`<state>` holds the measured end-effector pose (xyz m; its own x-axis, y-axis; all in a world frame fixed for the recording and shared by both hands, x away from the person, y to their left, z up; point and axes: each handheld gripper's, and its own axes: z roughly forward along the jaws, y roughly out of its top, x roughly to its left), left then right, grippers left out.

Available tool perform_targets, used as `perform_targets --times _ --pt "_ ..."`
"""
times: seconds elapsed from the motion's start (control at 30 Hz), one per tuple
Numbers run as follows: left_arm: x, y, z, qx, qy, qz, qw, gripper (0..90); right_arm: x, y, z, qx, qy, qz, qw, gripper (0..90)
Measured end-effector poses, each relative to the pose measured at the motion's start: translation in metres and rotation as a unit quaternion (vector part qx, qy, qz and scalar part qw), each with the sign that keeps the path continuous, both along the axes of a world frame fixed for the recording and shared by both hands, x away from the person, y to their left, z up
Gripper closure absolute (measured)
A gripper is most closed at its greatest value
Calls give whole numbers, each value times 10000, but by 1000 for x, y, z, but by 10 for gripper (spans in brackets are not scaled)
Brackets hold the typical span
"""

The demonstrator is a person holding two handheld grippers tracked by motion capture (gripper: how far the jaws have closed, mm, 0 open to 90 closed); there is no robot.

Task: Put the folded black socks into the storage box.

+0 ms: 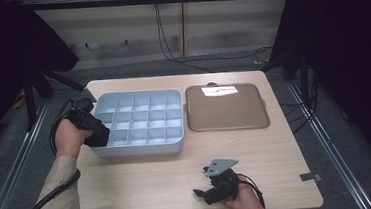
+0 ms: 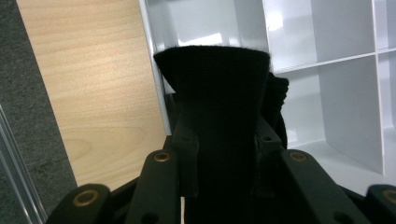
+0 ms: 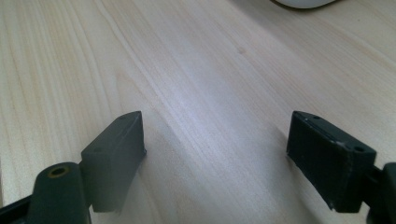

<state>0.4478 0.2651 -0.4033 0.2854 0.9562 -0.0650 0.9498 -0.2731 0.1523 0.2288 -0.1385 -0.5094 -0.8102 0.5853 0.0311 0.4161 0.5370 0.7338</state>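
A pale blue-grey tray [image 1: 142, 149] split into many small compartments stands on the wooden table. My left gripper [image 1: 97, 133] is at the tray's left end, shut on a black knitted cloth [image 1: 102, 137]. In the left gripper view the cloth [image 2: 215, 79] rises between the jaws of the left gripper [image 2: 224, 140] and hangs over the tray's edge wall [image 2: 156, 70], above a corner compartment [image 2: 345, 102]. My right gripper [image 1: 201, 193] rests near the table's front edge, a grey plate on top. The right gripper [image 3: 215, 154] has its jaws open over bare wood, nothing between them.
A flat brown tray [image 1: 226, 109] with a white glare patch lies right of the divided tray. Bare wood [image 1: 144, 183] spreads between the two hands. Cables trail on the floor beyond the table's far edge, and dark stands flank both sides.
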Motion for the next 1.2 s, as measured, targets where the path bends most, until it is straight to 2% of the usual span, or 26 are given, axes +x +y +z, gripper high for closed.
perform_targets --times 0.2,0.3,0.5,0.87,0.93,1.0,1.2 --pt "-1 -1 -2 26 17 59 10000 701 0 0 0 -1 0 -3 10000 188" --pt "-1 -3 -3 83 94 32 9999 703 0 0 0 -2 -1 -1 10000 188" --pt "-1 -5 -4 189 59 -21 9998 703 0 0 0 -1 -1 0 10000 188" --pt "-3 -8 -9 197 99 -7 9998 701 0 0 0 6 -8 11 10000 188" --pt "-3 -8 -12 227 128 -54 9996 701 0 0 0 7 3 2 10000 188" --pt "-3 -10 -21 198 261 -49 9995 698 1 0 0 -6 -16 4 10000 188" --pt "-2 -12 -23 269 250 -109 9993 662 1 0 0 -7 -17 -1 10000 188"
